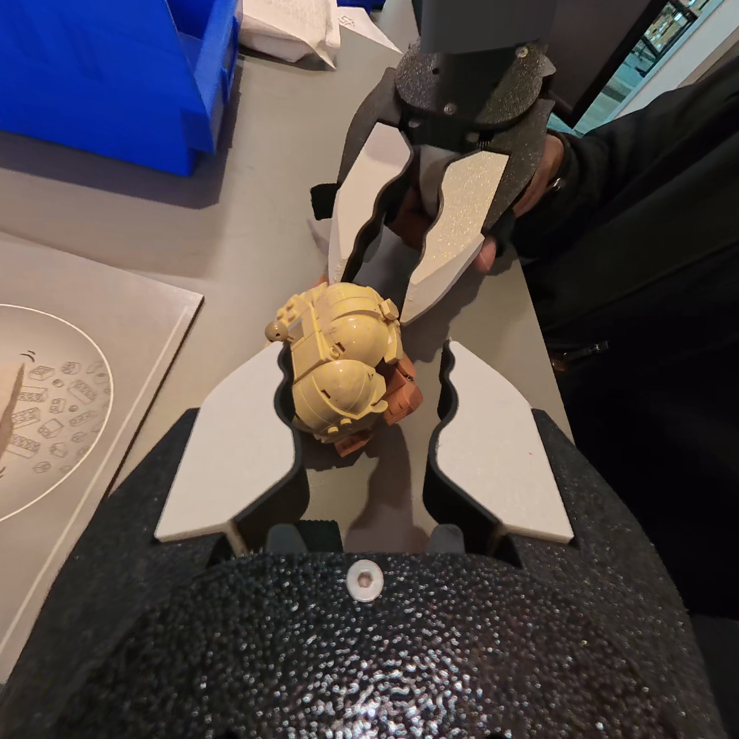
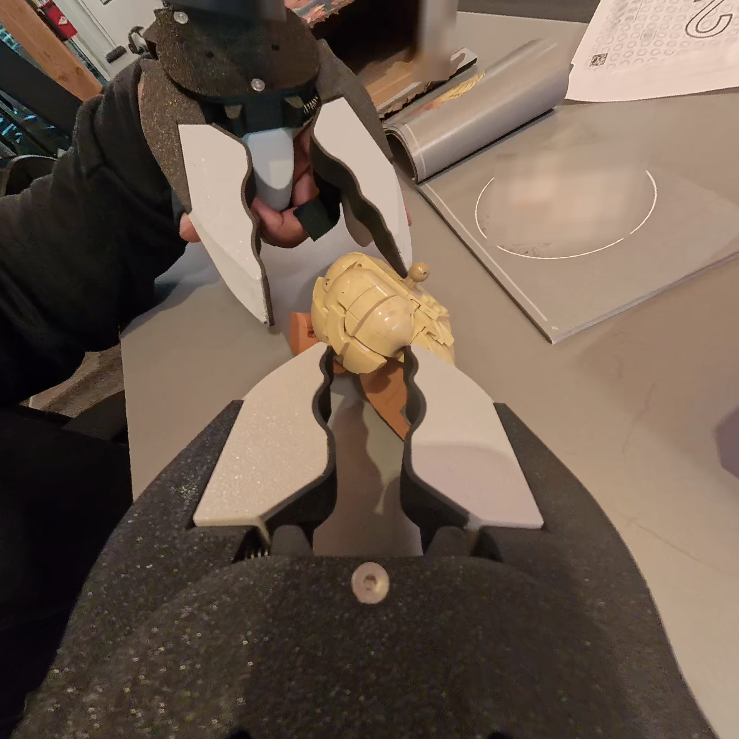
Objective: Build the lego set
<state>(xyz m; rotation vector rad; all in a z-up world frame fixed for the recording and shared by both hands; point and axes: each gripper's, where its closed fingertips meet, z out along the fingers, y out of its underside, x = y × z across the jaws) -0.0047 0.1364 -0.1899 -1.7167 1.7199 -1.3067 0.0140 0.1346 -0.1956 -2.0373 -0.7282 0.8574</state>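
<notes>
I am holding a tan and brown brick-built model point(image 2: 380, 316) up off the grey table point(image 1: 256, 200), pinching it with the right gripper point(image 2: 368, 352), whose pads are pressing on its domed lower end. My left gripper point(image 1: 364, 352) is standing spread wide: one finger point(image 1: 256, 380) is close against the model's side, the other well clear. The model is looking light, rigid and glossy, its rounded shells likely slippery and its snapped joints likely fragile, so I judge the flatter studded edge the safer hold. A grey booklet point(image 2: 600, 260) is lying near, a blue bin point(image 1: 100, 72) farther off.
</notes>
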